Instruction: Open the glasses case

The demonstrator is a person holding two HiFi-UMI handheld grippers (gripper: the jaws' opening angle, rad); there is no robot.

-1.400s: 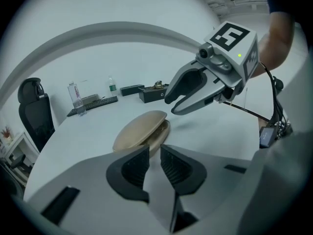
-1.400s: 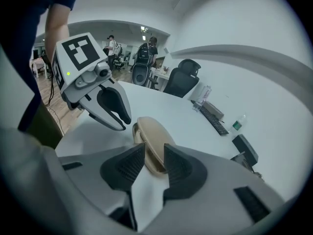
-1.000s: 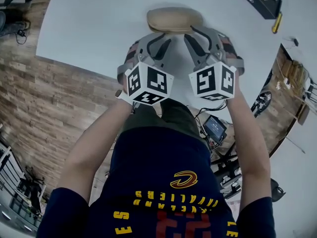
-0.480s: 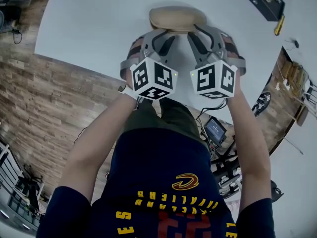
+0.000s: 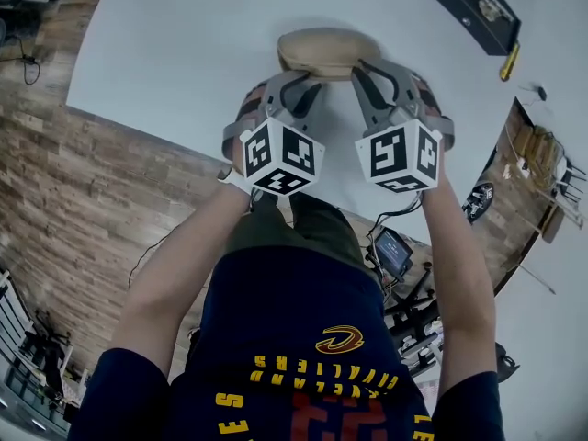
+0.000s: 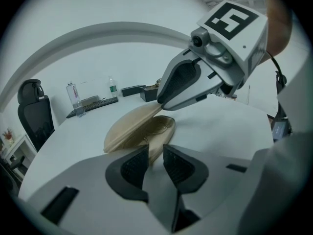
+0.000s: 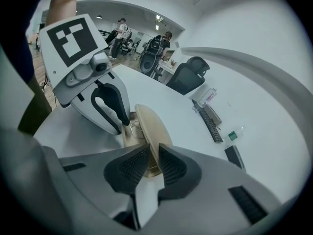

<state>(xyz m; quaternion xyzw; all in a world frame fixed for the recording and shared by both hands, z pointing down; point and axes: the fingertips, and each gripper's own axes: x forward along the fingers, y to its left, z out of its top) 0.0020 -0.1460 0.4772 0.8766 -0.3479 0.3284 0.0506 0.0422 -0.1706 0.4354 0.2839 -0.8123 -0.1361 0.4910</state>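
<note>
The glasses case [image 5: 328, 51] is sitting half open on the table [image 5: 184, 44], with the left gripper [image 6: 155, 152] clamping its base. The right gripper [image 7: 154, 150] is closing on the raised lid [image 7: 151, 124]; the full swing back is likely remaining.

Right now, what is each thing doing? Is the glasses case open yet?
glasses case: partly open, on the table.
lid: raised ajar.
glasses: lying inside the case.
left gripper: shut on the case's lower half.
right gripper: jaws closing, the lid's edge between them.
water bottle: upright.
</note>
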